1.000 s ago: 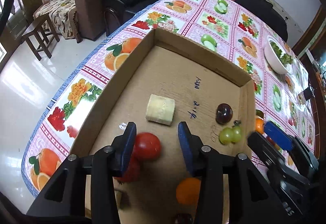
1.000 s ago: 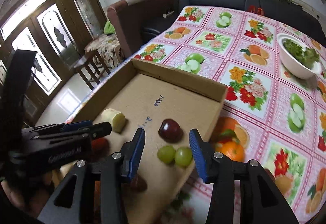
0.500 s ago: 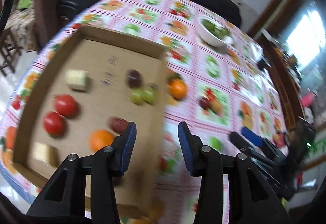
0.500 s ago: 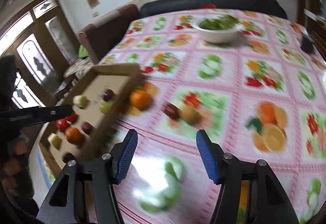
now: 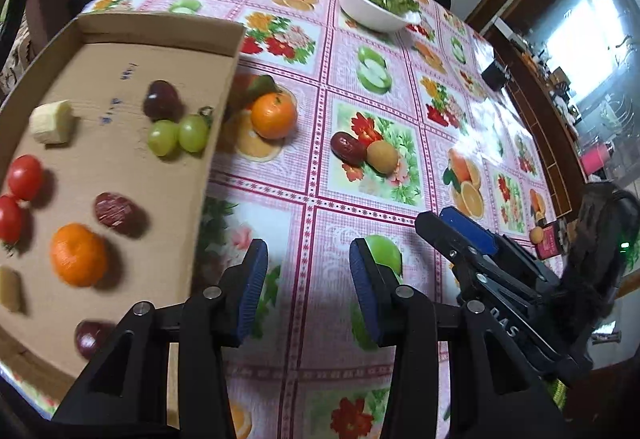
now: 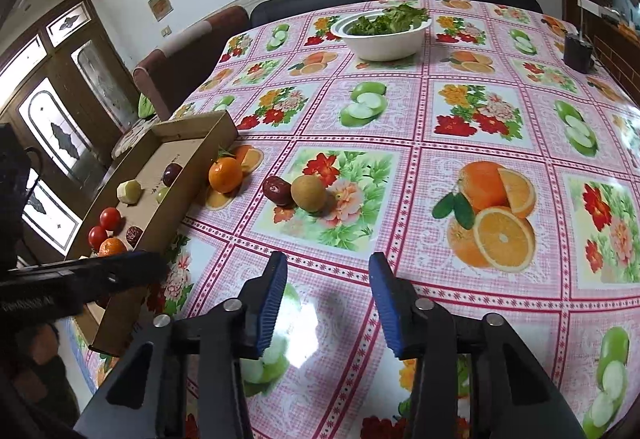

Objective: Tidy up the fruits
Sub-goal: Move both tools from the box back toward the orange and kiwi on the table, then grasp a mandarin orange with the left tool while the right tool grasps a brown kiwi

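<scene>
The left gripper is spread wide with nothing between its blue pads; it hovers over the patterned surface, just beside the near right wall of the cardboard tray. The right gripper is likewise spread and empty, above the surface and well apart from the fruit.

Contents of the tray, left wrist view:
- two green grapes, touching each other, against the right wall;
- a dark plum just behind the grapes;
- a pale banana piece near the left wall;
- two red tomatoes, close together at the left edge;
- a red date near the centre;
- an orange just in front of the date;
- a second dark fruit at the near wall, partly hidden by the gripper arm.

Fruit outside the tray, right wrist view:
- a loose orange on the surface, just beside the tray's right wall;
- a loose date touching a brown round fruit, further right.

A white bowl of greens stands at the far side of the surface.
</scene>
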Motion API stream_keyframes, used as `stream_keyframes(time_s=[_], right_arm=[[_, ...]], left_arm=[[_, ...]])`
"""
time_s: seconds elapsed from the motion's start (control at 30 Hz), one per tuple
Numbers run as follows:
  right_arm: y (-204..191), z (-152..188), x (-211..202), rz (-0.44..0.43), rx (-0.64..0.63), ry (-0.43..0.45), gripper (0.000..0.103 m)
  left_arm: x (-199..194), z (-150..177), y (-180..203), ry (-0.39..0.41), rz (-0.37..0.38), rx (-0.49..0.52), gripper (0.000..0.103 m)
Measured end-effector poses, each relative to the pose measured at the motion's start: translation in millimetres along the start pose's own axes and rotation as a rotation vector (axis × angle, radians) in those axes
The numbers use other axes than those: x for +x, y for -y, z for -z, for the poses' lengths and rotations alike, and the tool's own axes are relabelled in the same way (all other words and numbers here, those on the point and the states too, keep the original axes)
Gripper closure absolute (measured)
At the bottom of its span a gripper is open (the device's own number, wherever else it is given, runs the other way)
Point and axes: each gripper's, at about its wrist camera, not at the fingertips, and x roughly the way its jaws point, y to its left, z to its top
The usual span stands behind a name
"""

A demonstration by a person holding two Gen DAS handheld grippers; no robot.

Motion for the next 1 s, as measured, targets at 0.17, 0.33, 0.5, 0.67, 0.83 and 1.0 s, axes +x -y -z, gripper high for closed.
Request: stream_keyframes(time_s=[0.17,0.33,0.5,0.67,0.83,1.0], right_arm=[[0,-8,11,-0.006,0.0,-0.003,0.064],[-1,-18,27,-0.002,-0.014,-0.014,0.065],[-4,-27,43,0.004,-0.039,-0.032,0.065],[-7,-38,55,0.005,-0.06,-0.037,0.064],[-8,-45,62,0.009,-0.064,-0.034,0.065],[-9,-45,64,0.01,-0.073,-0.029,0.078]], left_arm=[[10,-11,-7,0.018,-0.056,0.002,0.063],[14,-29,-15,0.026,-0.058,0.001,0.063],[24,-44,-11,0.026,-0.084,0.02,0.063],[35,-59,-9,0.02,-0.099,0.013,0.063],[46,-72,-4,0.021,-0.126,0.005,0.063],[52,-75,2,0.038,-0.165,0.021,0.065]])
